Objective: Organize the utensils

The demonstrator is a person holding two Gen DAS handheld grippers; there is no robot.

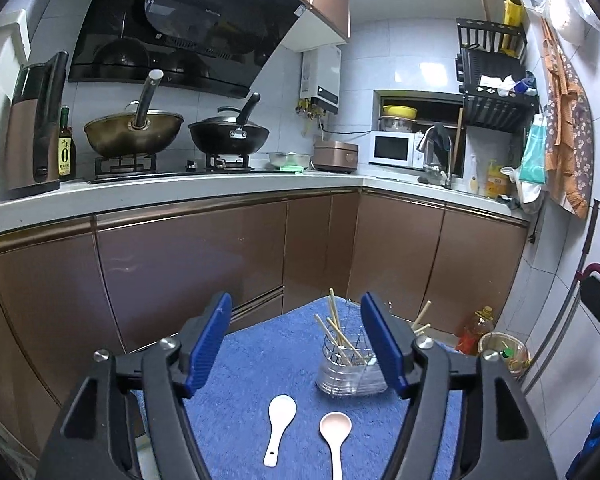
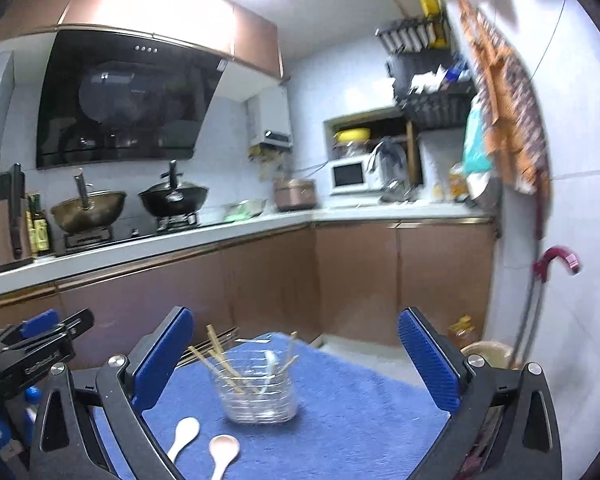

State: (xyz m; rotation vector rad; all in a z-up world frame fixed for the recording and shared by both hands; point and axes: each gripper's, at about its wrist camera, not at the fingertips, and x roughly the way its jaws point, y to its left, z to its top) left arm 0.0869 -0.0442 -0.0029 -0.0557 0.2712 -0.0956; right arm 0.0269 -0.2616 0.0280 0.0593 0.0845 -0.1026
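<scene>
Chopsticks (image 1: pixel 338 330) stand in clear holder (image 1: pixel 350 374) on blue towel (image 1: pixel 252 380); white spoon (image 1: pixel 279 426) and pink spoon (image 1: pixel 335 438) lie before it. Left tool (image 1: pixel 296 344) and right tool (image 2: pixel 296 360) both gape, empty.

The left gripper (image 1: pixel 296 344) hangs above the surface with its blue fingers (image 1: pixel 208 344) wide apart and nothing between them. On the blue towel (image 1: pixel 252 360) stands a clear holder (image 1: pixel 350 376) with chopsticks (image 1: pixel 334 326) leaning inside. Nearer lie a white spoon (image 1: pixel 279 426) and, just to its right, a pink spoon (image 1: pixel 335 438), apart from each other.
</scene>
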